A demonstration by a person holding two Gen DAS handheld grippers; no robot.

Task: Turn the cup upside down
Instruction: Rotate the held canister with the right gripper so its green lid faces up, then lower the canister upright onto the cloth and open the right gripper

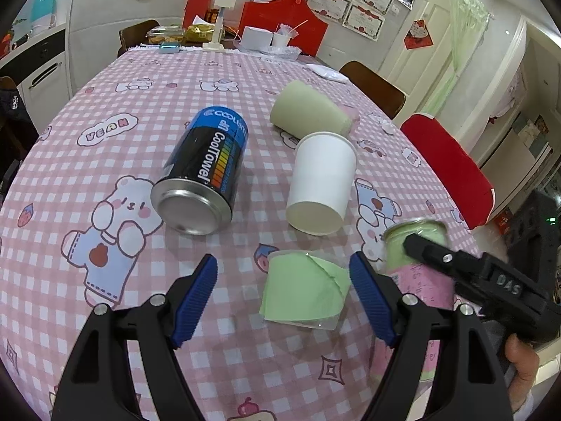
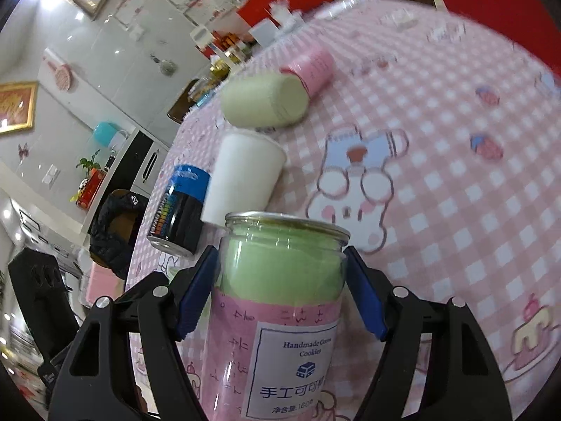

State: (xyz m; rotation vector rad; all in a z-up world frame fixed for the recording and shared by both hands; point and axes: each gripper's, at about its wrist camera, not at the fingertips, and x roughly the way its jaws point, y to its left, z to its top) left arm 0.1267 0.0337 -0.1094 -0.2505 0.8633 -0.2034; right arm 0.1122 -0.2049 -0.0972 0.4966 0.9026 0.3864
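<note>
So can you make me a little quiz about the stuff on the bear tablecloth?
1. True or false: the left gripper is squeezing the white paper cup.
2. What does the right gripper hold? A) blue can B) clear cookie jar C) beige cup
3. Fill in: the blue and black can says Cool____.

Key
1. False: it is open and holds nothing.
2. B, the clear cookie jar, green inside with a pink label.
3. Towel.

Clear jar-like cup [image 2: 280, 301], green paper inside, pink label, held tilted above tablecloth
</note>
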